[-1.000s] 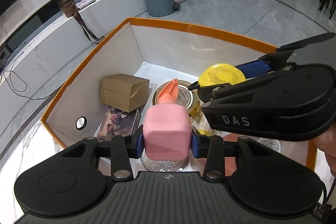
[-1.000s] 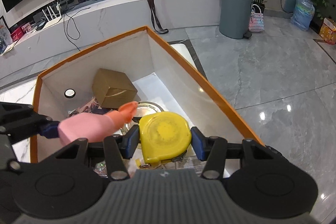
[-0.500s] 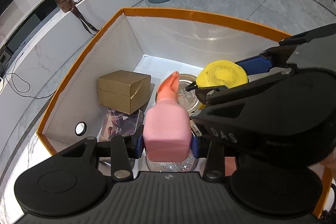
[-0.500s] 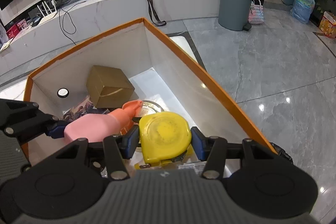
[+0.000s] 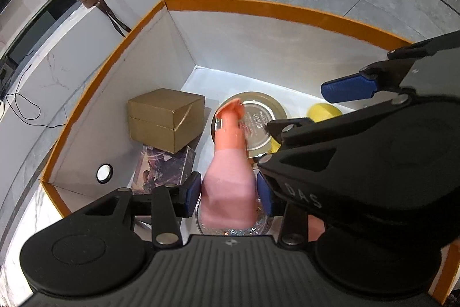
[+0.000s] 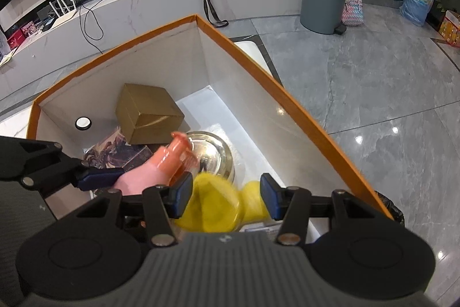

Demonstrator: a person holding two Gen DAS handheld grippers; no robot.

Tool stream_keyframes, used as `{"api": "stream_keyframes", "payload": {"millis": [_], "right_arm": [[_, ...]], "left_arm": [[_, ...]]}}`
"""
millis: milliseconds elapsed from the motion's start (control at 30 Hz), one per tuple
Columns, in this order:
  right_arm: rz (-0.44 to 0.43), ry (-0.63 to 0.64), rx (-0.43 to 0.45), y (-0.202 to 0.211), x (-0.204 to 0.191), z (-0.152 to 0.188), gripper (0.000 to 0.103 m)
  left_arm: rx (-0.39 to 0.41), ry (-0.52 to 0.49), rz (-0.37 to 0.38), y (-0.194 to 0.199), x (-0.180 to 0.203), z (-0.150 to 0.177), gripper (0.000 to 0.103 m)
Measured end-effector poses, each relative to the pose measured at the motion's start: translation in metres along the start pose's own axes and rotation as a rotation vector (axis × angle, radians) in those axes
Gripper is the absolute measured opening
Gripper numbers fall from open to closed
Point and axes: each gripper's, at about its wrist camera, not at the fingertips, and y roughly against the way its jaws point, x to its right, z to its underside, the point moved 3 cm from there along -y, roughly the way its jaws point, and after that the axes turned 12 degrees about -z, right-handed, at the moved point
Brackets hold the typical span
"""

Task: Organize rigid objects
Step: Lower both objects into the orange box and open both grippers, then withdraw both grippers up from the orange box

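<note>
While my left gripper has just been easing open, the blurred pink spray bottle sits between its pads. My right gripper gapes around the blurred yellow tape measure, apparently loose.

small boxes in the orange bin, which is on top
The gold box; it rests partly on the dark printed box lying flat beneath it.

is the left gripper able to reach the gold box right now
Probably not yet: the pink bottle is between the jaws of the left gripper, which have just been opening. Once it drops, the gold box looks uncovered on top.
</note>
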Motion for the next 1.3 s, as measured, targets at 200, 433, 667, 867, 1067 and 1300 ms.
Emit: {"api": "stream_keyframes", "payload": {"millis": [200,433,667,867,1067,1300], "right_arm": [[0.004,0.003,0.001,0.000,-0.001,0.000,0.052],[0.012,0.003,0.012,0.005,-0.003,-0.001,0.053],[0.013,0.015,0.043,0.024,-0.009,-0.005,0.053],[0.024,0.031,0.080,0.048,-0.013,-0.004,0.054],[0.035,0.051,0.115,0.075,-0.016,0.002,0.055],[0.049,0.072,0.165,0.108,-0.021,0.017,0.058]], "left_arm": [[0.011,0.001,0.003,0.008,-0.004,-0.001,0.051],[0.029,0.016,0.007,0.019,-0.007,-0.002,0.054],[0.061,0.109,0.042,0.041,-0.018,-0.001,0.062],[0.100,0.146,0.025,0.064,-0.023,0.004,0.077],[0.119,0.209,0.011,0.082,-0.033,0.012,0.088],[0.131,0.280,-0.021,0.094,-0.039,0.025,0.094]]}}
